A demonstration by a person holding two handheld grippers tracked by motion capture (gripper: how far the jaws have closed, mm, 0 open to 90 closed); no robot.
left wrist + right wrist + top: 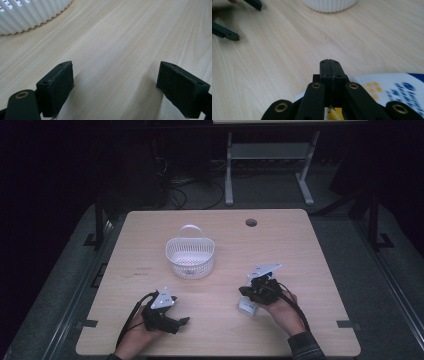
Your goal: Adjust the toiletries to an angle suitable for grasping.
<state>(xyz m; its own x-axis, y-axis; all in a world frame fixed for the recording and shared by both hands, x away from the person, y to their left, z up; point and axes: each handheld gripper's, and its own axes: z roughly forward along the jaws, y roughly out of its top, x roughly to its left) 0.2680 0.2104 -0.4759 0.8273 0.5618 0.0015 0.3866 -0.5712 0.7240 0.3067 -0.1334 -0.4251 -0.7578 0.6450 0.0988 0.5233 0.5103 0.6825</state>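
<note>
Both grippers are seen low over the near half of the tabletop (pixel 300 250). Left gripper (pixel 182 321) is held near the front edge, left of centre, with its jaws spread wide and nothing between them; in the left gripper view only bare wood lies between the pads (pixel 60 85). Right gripper (pixel 245 291) is held right of centre, and in the right gripper view its jaws are pressed fully together; a thin edge of a white packet (pixel 392 87) with blue and yellow print appears to be pinched under them, though the exact contact is hidden by the linkage. In the high view the packet (pixel 247 307) is seen just below the right gripper, close to the hand (pixel 282 310), apparently hanging from or resting beneath the jaws. A white ribbed basket (pixel 190 256) with an upright handle stands at the middle of the tabletop, towards the far-left of the right gripper and well apart from it. The right hand is judged the nearer to the packet, so a carry would run diagonally towards the basket. The packet's long axis cannot be told.
</note>
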